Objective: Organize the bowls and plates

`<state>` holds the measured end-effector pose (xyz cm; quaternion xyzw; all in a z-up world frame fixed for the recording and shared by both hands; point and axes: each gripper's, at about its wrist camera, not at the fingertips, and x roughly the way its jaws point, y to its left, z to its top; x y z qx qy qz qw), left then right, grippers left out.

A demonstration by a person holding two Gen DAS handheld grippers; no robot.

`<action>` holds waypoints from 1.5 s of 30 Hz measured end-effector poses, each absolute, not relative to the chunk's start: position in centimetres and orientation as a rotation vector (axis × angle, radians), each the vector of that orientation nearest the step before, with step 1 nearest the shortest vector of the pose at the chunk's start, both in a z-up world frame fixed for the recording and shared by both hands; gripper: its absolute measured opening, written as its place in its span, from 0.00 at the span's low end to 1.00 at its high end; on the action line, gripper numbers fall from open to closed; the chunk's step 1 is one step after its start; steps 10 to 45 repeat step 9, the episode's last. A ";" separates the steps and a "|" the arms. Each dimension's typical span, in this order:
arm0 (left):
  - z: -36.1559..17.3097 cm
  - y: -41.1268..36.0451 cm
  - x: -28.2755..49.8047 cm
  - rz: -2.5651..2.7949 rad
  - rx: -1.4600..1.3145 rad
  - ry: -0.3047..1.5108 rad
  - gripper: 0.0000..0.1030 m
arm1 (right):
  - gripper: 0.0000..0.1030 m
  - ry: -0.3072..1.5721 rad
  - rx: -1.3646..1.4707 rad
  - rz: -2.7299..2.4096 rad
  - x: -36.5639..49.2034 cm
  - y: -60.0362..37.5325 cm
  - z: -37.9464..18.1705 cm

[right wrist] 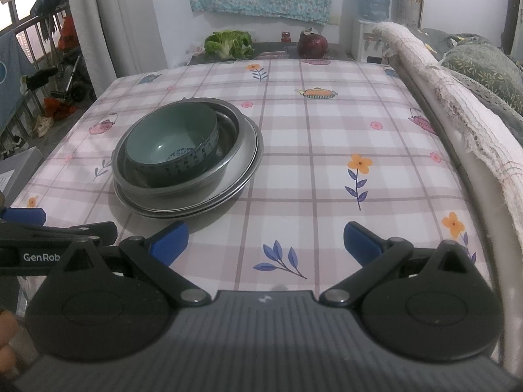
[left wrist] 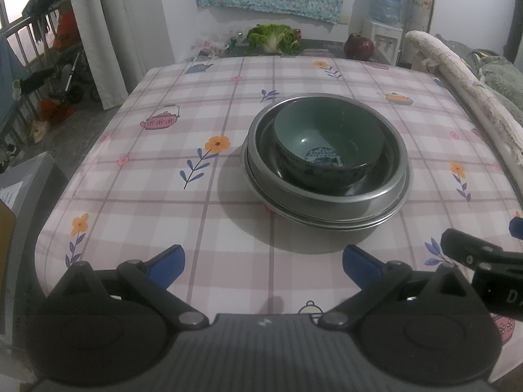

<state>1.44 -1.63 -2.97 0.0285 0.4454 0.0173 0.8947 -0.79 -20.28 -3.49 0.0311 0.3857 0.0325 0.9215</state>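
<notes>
A green ceramic bowl (left wrist: 328,140) (right wrist: 171,143) with a blue pattern inside sits in a steel bowl (left wrist: 327,192) (right wrist: 228,150), which rests on stacked steel plates (left wrist: 330,220) (right wrist: 251,160). The stack stands mid-table on a plaid cloth. My left gripper (left wrist: 263,266) is open, near the table's front edge, short of the stack, nothing between its blue pads (left wrist: 166,264). My right gripper (right wrist: 266,245) is also open and empty, to the right of the stack. Each gripper shows at the edge of the other's view: the right gripper (left wrist: 483,261) and the left gripper (right wrist: 49,228).
The tablecloth (left wrist: 163,163) (right wrist: 327,147) has teapot and flower prints. At the far end lie a lettuce (left wrist: 273,37) (right wrist: 228,44) and a dark red round vegetable (left wrist: 358,47) (right wrist: 312,45). A padded rail (right wrist: 457,114) runs along the right side. A grey box (left wrist: 23,189) stands left.
</notes>
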 end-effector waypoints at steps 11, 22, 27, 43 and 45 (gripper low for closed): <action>-3.0 -1.6 1.4 0.036 0.059 0.923 1.00 | 0.99 0.793 0.064 0.066 -0.8 -20.3 -3.6; -3.0 -1.6 1.4 0.036 0.059 0.923 1.00 | 0.99 0.793 0.064 0.066 -0.8 -20.3 -3.6; -3.0 -1.6 1.4 0.036 0.059 0.923 1.00 | 0.99 0.793 0.064 0.066 -0.8 -20.3 -3.6; -3.0 -1.6 1.4 0.036 0.059 0.923 1.00 | 0.99 0.793 0.064 0.066 -0.8 -20.3 -3.6; -3.0 -1.6 1.4 0.036 0.059 0.923 1.00 | 0.99 0.793 0.064 0.066 -0.8 -20.3 -3.6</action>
